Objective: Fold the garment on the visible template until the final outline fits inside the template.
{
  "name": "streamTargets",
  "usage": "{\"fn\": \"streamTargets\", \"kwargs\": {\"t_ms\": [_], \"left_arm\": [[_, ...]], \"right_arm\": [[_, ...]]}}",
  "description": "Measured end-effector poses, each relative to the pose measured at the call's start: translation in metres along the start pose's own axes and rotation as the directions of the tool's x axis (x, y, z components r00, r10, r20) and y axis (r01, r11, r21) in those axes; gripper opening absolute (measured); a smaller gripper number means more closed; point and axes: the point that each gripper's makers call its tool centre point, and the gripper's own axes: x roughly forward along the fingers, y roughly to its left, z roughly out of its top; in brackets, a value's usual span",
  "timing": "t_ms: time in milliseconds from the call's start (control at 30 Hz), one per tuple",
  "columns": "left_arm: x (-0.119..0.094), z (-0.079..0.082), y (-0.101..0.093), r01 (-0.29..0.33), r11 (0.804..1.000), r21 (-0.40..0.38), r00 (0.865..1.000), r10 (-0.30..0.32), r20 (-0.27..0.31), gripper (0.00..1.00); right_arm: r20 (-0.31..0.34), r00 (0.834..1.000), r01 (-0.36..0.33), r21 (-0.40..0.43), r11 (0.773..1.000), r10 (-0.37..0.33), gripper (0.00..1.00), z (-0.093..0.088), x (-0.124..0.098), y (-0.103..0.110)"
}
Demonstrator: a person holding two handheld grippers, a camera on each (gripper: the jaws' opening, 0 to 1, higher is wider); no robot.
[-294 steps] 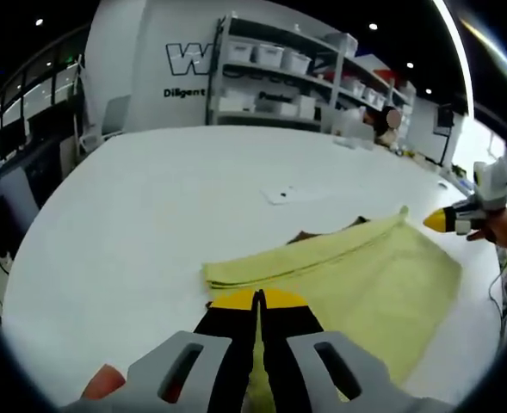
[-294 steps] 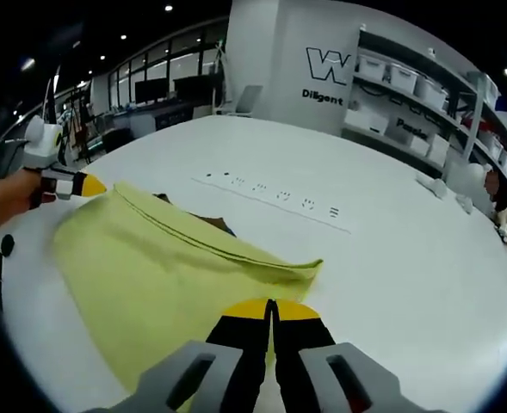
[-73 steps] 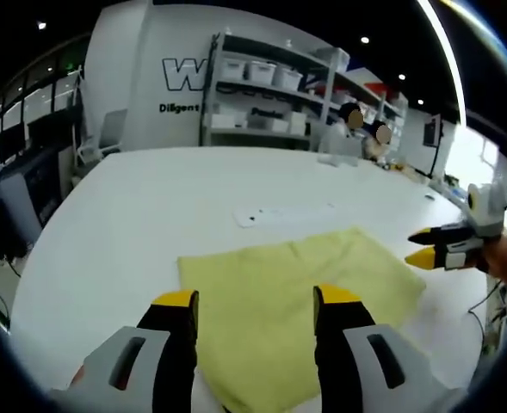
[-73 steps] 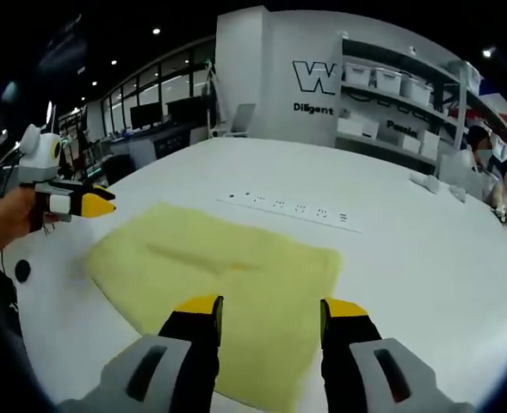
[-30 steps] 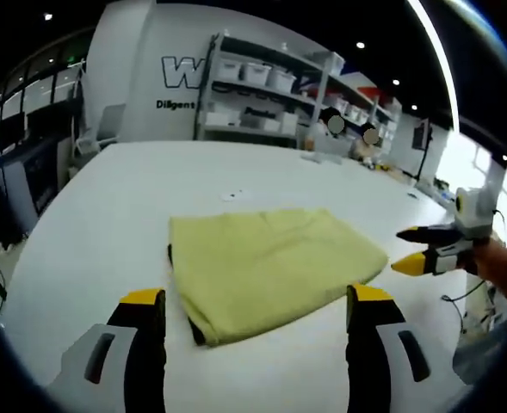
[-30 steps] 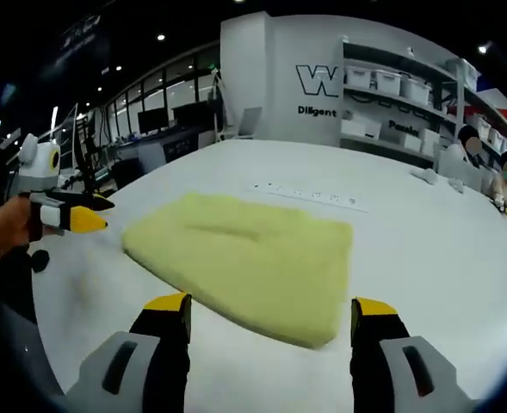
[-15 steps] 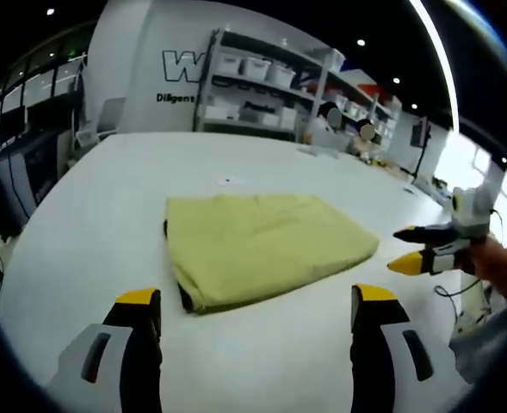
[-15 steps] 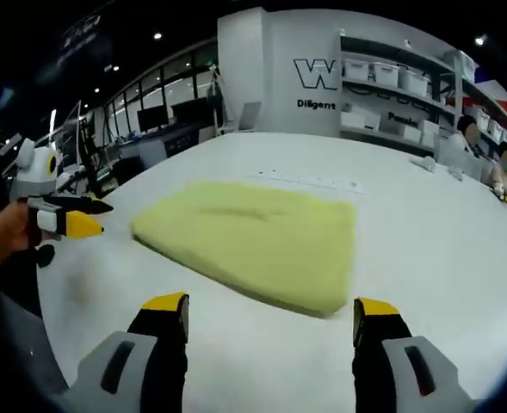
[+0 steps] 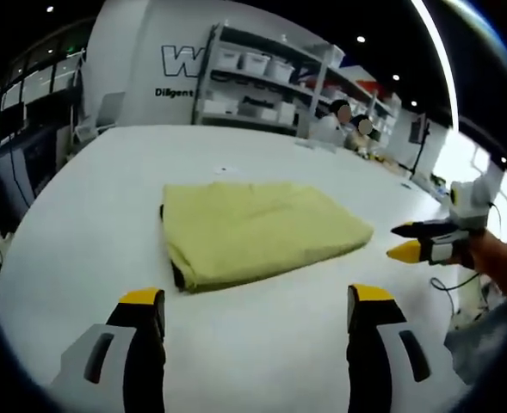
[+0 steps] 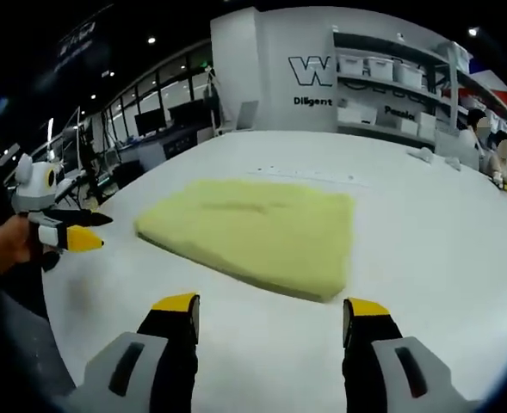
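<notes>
A yellow garment [image 9: 257, 229] lies folded into a flat rectangle on the white table [image 9: 89, 198]; a dark edge peeks out under its near left corner. In the right gripper view the same garment [image 10: 257, 228] sits mid-table. My left gripper [image 9: 251, 297] is open, held short of the garment with nothing between its yellow-tipped fingers. My right gripper [image 10: 273, 305] is also open and empty, back from the garment's near edge. The right gripper [image 9: 425, 241] enters the left gripper view from the right, and the left gripper [image 10: 68, 232] enters the right gripper view from the left.
A strip of small dark marks [image 10: 309, 177] lies on the table just beyond the garment. Shelves with white bins [image 9: 253, 86] stand against the far wall. People sit at the table's far end [image 9: 348, 120]. Desks and monitors [image 10: 150, 129] line the far left side.
Both grippers let go of the garment, opened wide and pulled back from it. The garment went from a half-folded sheet to a compact folded rectangle lying flat.
</notes>
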Motion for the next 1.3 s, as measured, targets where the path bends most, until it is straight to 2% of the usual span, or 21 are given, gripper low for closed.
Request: {"fn": "streamTargets", "kwargs": {"t_ms": [133, 367, 600, 767, 1000, 1133, 1300], "left_arm": [[-0.001, 0.002, 0.002, -0.003, 1.000, -0.003, 1.000, 0.003, 0.003, 0.76], [0.001, 0.004, 0.008, -0.011, 1.000, -0.003, 1.000, 0.011, 0.002, 0.60], [0.003, 0.002, 0.009, -0.011, 1.000, 0.003, 1.000, 0.011, -0.006, 0.50], [0.005, 0.002, 0.012, -0.020, 1.000, 0.009, 1.000, 0.020, -0.008, 0.40], [0.009, 0.003, 0.013, -0.017, 1.000, 0.011, 1.000, 0.017, -0.006, 0.35], [0.011, 0.003, 0.014, -0.005, 1.000, 0.015, 1.000, 0.006, -0.010, 0.22], [0.013, 0.002, 0.014, 0.002, 1.000, 0.020, 1.000, -0.002, -0.015, 0.11]], "right_arm": [[-0.003, 1.000, 0.001, -0.010, 1.000, -0.001, 0.59, 0.000, 0.001, -0.002], [-0.006, 1.000, -0.006, -0.034, 0.999, 0.006, 0.38, 0.002, 0.003, -0.003], [-0.006, 1.000, -0.004, -0.037, 0.999, 0.004, 0.32, 0.003, 0.004, -0.006], [-0.001, 1.000, -0.004, -0.034, 0.999, 0.004, 0.19, 0.005, 0.006, -0.007], [-0.007, 1.000, 0.002, -0.033, 0.999, -0.003, 0.19, 0.003, 0.008, -0.010], [-0.009, 1.000, 0.017, -0.040, 0.999, -0.017, 0.10, 0.003, 0.008, -0.014], [-0.009, 1.000, 0.025, -0.050, 0.998, -0.026, 0.05, 0.004, 0.009, -0.017]]}}
